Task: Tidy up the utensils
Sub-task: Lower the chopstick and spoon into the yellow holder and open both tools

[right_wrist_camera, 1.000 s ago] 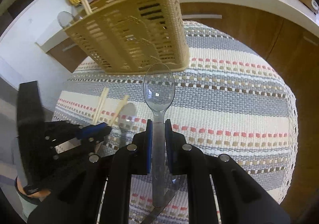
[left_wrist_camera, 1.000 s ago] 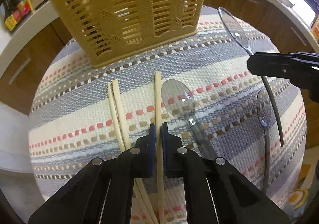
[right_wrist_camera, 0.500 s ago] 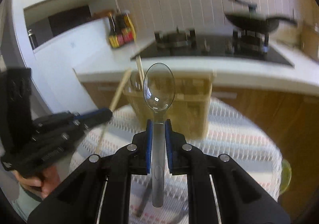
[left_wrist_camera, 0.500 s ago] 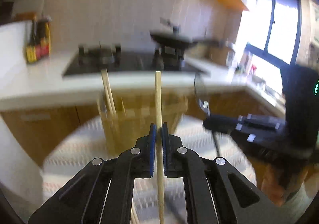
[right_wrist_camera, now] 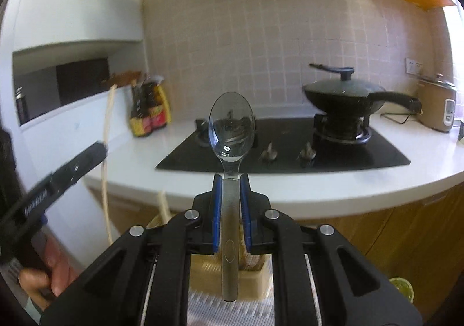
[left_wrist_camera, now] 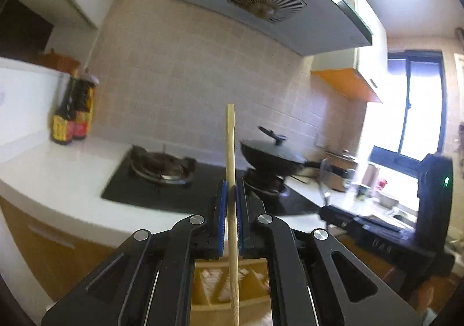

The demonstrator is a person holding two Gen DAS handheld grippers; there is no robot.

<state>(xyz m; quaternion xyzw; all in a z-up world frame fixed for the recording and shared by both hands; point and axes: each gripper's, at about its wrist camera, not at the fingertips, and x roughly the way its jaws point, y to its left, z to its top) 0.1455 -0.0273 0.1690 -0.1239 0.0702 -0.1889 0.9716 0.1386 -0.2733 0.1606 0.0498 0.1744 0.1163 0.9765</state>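
My left gripper (left_wrist_camera: 231, 192) is shut on a wooden chopstick (left_wrist_camera: 231, 146) and holds it upright. The tan utensil basket (left_wrist_camera: 220, 285) shows below, between the gripper's arms. My right gripper (right_wrist_camera: 231, 189) is shut on the handle of a clear plastic spoon (right_wrist_camera: 231, 125), bowl up, above the same basket (right_wrist_camera: 203, 268). The right gripper shows in the left wrist view (left_wrist_camera: 327, 210) with the spoon (left_wrist_camera: 323, 175). The left gripper shows in the right wrist view (right_wrist_camera: 98, 149) with the chopstick (right_wrist_camera: 108, 122).
A white counter (right_wrist_camera: 333, 180) carries a black hob (right_wrist_camera: 290, 149) with a lidded wok (right_wrist_camera: 345, 96). Sauce bottles (right_wrist_camera: 149, 111) stand at its left, a rice cooker (right_wrist_camera: 438, 108) at its right. The striped mat (right_wrist_camera: 232, 308) lies under the basket. A range hood (left_wrist_camera: 261, 1) hangs overhead.
Both grippers have lifted and tilted up from the mat, the left with the chopstick and the right with the spoon. They now hold them upright over the basket.
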